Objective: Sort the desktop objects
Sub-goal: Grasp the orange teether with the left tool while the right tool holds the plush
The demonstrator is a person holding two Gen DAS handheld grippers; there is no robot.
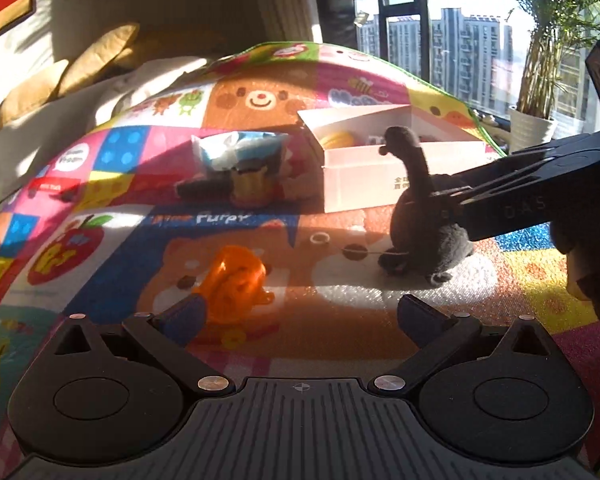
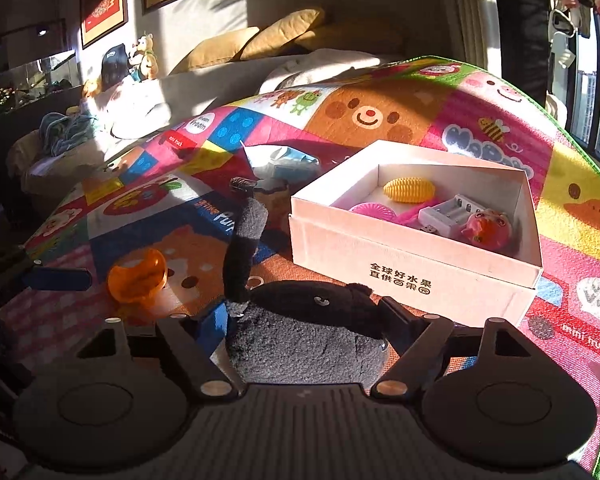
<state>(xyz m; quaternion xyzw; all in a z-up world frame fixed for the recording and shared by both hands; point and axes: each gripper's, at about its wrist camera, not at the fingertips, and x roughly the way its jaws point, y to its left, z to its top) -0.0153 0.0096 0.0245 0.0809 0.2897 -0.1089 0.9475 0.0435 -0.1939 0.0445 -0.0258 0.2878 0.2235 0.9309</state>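
Observation:
A dark grey plush long-necked toy (image 1: 420, 216) stands on the colourful play mat (image 1: 100, 240) in front of a white cardboard box (image 1: 364, 176). My right gripper (image 2: 304, 320) is shut on the plush toy (image 2: 308, 332), its body filling the space between the fingers; the arm reaches in from the right in the left wrist view (image 1: 512, 204). My left gripper (image 1: 300, 316) is open and empty, just behind an orange translucent toy (image 1: 236, 280). The box (image 2: 412, 276) holds a yellow ridged toy (image 2: 408, 190), a white charger (image 2: 448, 216) and a pink pig toy (image 2: 488, 228).
A crumpled white and blue wrapper (image 1: 240, 148) and a small dark and yellow toy (image 1: 252, 184) lie left of the box. A sofa with yellow cushions (image 2: 260, 40) is behind the mat. A potted plant (image 1: 540, 80) stands by the window at right.

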